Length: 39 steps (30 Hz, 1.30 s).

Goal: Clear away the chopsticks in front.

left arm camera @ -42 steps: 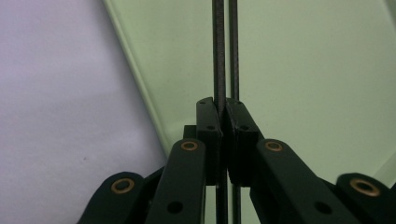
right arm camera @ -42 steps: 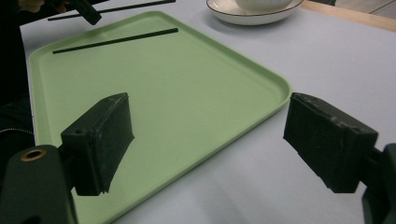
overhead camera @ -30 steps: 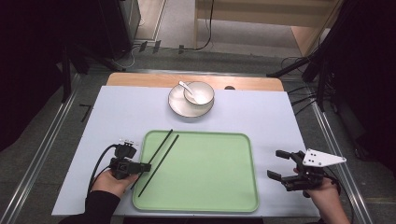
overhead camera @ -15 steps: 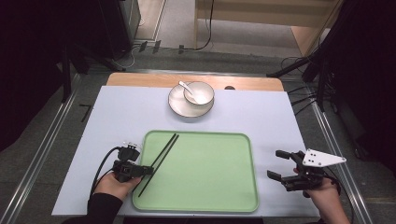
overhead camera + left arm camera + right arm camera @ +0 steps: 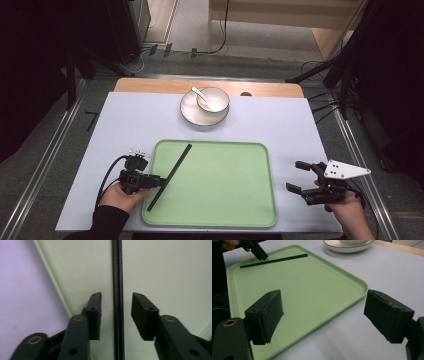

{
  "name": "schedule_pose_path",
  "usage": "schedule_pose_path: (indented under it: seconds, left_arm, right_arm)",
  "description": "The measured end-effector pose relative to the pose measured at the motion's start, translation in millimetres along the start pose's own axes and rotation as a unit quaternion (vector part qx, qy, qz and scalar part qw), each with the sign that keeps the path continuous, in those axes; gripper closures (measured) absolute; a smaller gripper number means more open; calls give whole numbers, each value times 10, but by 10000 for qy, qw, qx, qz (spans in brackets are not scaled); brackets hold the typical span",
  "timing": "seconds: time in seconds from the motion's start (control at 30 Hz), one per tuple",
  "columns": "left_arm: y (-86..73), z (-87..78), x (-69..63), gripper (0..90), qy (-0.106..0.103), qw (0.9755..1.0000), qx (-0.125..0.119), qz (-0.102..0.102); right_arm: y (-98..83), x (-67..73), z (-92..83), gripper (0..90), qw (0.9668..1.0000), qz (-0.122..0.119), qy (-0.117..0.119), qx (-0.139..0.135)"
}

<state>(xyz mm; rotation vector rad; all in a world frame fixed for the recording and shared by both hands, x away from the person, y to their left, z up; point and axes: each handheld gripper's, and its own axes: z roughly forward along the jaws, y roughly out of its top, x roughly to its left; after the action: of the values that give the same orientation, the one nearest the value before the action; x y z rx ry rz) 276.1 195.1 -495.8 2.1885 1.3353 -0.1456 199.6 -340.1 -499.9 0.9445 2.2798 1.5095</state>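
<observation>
A: While the left tool rests at the left rim of the tray, where are the chopsticks?

B: They lie on the tray, close together, near its left side. They run slanted from the near left corner up toward the middle of the far rim.

A: Does the left tool grip them?

B: No. Its jaws have just been opening. In the left gripper view the chopsticks pass between the two pads, but the pads stand apart from them on both sides. So the tool is released.

A: And the right tool?

B: It is released too, with jaws wide and nothing between them. It is held over the tabletop, just to the right of the tray. In its own view the tray's near corner shows between the jaws.

A: What else is on the tabletop?

B: A bowl with a spoon in it stands on a plate, beyond the tray's far rim and apart from it.
</observation>
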Motion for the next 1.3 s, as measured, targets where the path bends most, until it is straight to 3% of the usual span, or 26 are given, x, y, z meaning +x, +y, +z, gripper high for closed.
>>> schedule_pose_path:
  seconds: [0.27,0.37,0.5,0.73,0.9,1.13,1.3]
  left_arm:
    - [-4,-80,74,377,-180,9982,-343,459]
    - [-21,-101,112,359,-198,9974,-323,609]
    - [-33,-193,187,346,-308,9968,-386,628]
    - [-103,-407,375,330,-247,9950,-597,760]
    - [-175,-524,502,324,-87,9937,-682,888]
    - [-233,-642,638,321,94,9924,-843,892]
    - [-261,-692,691,320,237,9899,-913,1055]
  right_arm:
    - [-6,1,-3,163,10000,14,-3,-4]
    - [-6,0,-8,163,10000,11,-13,8]
    - [-7,2,-10,164,10000,12,-21,8]
    - [-14,3,-16,163,10000,32,-36,6]
    - [-18,5,-26,163,10000,49,-46,-6]
    - [-23,7,-40,164,10000,54,-50,-16]
    - [-26,6,-48,163,10000,57,-62,-47]
